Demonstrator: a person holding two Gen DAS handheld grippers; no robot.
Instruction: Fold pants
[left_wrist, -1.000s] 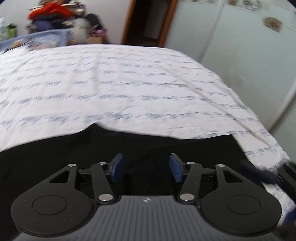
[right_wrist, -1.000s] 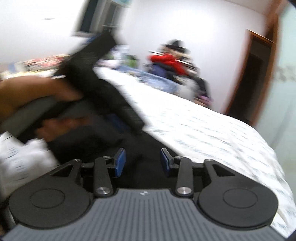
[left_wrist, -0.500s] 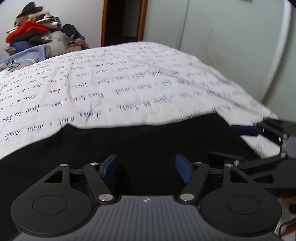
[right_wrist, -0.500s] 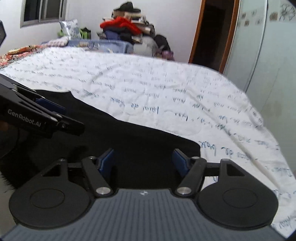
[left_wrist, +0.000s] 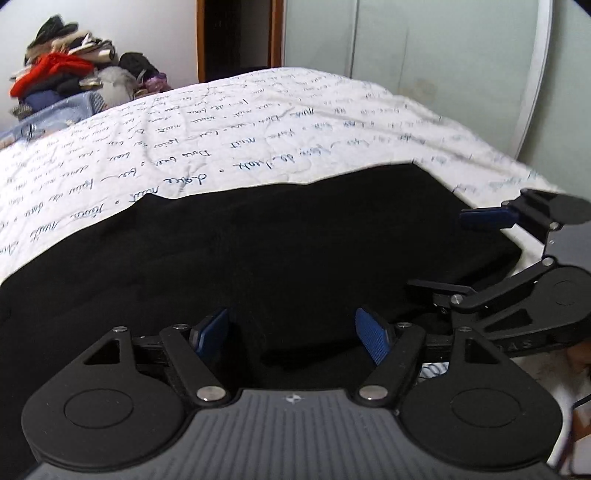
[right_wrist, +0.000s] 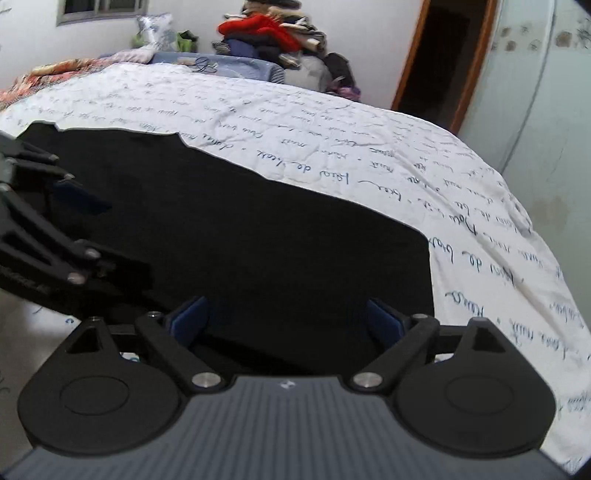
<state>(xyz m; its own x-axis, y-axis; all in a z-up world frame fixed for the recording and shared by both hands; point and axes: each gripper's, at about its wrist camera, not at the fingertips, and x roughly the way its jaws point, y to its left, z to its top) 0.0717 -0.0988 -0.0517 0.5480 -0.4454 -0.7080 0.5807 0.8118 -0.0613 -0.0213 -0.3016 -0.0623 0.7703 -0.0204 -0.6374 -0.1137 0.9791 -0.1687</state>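
both wrist views low, sharing bed (left_wrist: 258, 122)

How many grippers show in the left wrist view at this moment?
2. The left gripper sits at the bottom centre, jaws open over the black pants. The right gripper reaches in from the right edge, jaws open at the pants' right end. Both have just been opening; nothing is pinched.

Wide bed (left_wrist: 332, 110), covered edge to edge by a white sheet (right_wrist: 332, 147) printed with rows of blue handwriting, lightly creased. Spread flat across the near part, directly on the sheet, black pants (left_wrist: 277, 251), dark and featureless, their far edge running uneven across the script, one squared corner near the bed's right side. At the far end, a blue printed pillow or cover (right_wrist: 229, 68), beside it a floral red-orange cloth (right_wrist: 55, 72) at the far left corner.
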